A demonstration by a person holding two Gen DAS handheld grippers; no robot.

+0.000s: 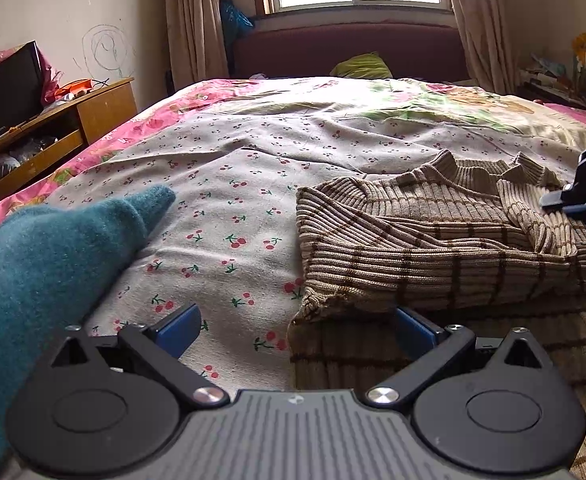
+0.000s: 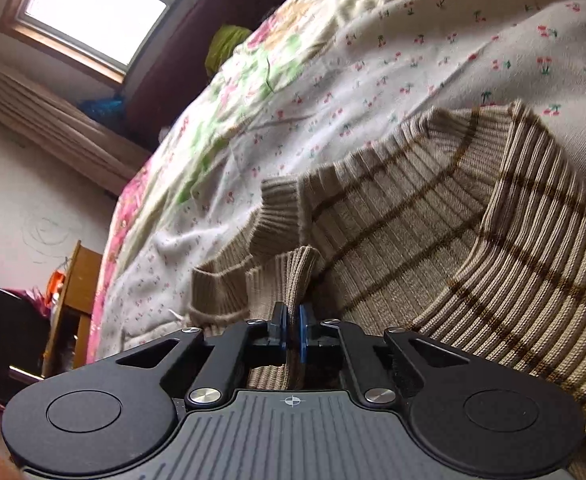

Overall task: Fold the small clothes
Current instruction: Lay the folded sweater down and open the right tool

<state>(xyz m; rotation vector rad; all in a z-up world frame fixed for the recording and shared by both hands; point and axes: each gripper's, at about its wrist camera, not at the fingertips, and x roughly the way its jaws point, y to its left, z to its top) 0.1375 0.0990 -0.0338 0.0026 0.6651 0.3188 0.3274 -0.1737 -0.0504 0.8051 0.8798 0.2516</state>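
Ribbed beige sweater (image 2: pixel 433 216) lies ahead on the bed (image 1: pixel 229 184); right gripper (image 2: pixel 292 330) pinches its cuff, left gripper (image 1: pixel 293 326) spread, holding nothing.

My left gripper (image 1: pixel 299 330) hangs low over the near left corner of the striped sweater (image 1: pixel 433 240), its jaws spread wide; one blue pad sits off the sweater's left edge, the other just over its hem, and neither presses on anything. It points gently downward toward the sweater's far side. My right gripper (image 2: pixel 292 330) is at the sweater's right side, near the collar, rolled so its view tilts. Its blue pads (image 2: pixel 280 330) stand almost together, with a fold of the sweater's ribbed knit pinched between them. In the left wrist view its black body juts in at the sweater's right edge.
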